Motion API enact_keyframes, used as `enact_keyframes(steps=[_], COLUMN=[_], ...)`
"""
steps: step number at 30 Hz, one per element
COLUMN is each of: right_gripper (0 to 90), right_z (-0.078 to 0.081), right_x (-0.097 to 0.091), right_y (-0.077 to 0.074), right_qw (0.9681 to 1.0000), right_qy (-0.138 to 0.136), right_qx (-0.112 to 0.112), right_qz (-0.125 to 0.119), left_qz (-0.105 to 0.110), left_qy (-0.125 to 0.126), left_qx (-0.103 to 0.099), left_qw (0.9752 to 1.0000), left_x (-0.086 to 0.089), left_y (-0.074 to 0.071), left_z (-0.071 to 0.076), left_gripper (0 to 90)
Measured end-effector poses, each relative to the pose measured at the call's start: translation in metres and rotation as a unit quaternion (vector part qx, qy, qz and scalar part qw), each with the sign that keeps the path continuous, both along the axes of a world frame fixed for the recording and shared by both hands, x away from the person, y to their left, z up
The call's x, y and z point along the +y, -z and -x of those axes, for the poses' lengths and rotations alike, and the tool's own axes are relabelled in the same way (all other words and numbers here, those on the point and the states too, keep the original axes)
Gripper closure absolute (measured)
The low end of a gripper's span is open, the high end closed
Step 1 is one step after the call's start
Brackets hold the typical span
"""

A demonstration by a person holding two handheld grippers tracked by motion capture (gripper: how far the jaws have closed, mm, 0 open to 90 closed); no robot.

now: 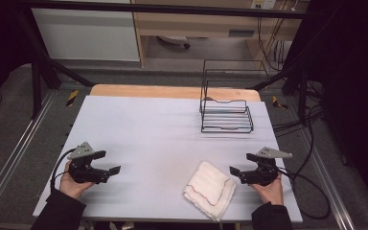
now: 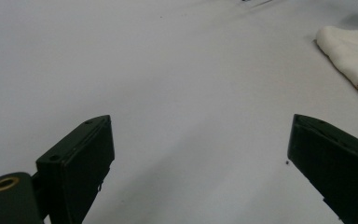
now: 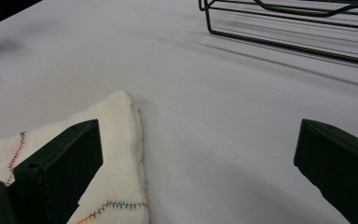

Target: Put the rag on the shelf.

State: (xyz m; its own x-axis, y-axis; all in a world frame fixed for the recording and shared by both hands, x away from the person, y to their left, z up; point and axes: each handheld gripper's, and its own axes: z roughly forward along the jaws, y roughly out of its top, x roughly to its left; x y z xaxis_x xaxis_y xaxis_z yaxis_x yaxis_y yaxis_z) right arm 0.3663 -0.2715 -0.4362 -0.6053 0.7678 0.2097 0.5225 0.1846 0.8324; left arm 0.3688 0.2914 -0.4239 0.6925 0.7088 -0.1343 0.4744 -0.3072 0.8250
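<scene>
Right tool point(image 1: 236, 171) gapes wide beside the folded cloth point(image 1: 210, 189); left tool point(image 1: 111, 169) gapes empty too.

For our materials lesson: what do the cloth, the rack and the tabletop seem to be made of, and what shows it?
Cloth: soft woven fabric, probably cotton; white, matte, folded, with coloured stitching along the hem.
Rack: thin metal wire, seemingly coated black; you can see through its open bars.
Tabletop: smooth, matte pale grey sheet, perhaps laminate or plastic; a wooden edge shows at the far side.
</scene>
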Motion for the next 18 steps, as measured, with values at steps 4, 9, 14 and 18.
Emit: enact_keyframes(steps=[4,9,14,18], right_gripper=[3.9,6.8,9.7,12.7], right_z=[-0.001,-0.004,-0.009,-0.01], right_x=[0.01,0.025,0.039,0.048], right_y=[0.0,0.001,0.003,0.003], right_qw=[0.9999,0.9996,0.9992,0.9987], right_qy=[-0.013,-0.026,-0.035,-0.041], right_qx=[0.001,0.008,0.011,0.009], right_qz=[0.005,0.01,0.019,0.028], left_qz=[0.007,0.008,-0.007,-0.008], left_qy=[0.001,-0.004,0.001,0.007], left_qx=[0.006,0.011,0.014,0.02], left_qw=[1.0,0.9999,0.9999,0.9997], left_x=[-0.007,-0.018,-0.039,-0.056], left_y=[-0.001,-0.002,-0.003,-0.005], left_z=[0.001,0.001,0.001,0.004], left_gripper=[8.1,9.3,10.1,11.9])
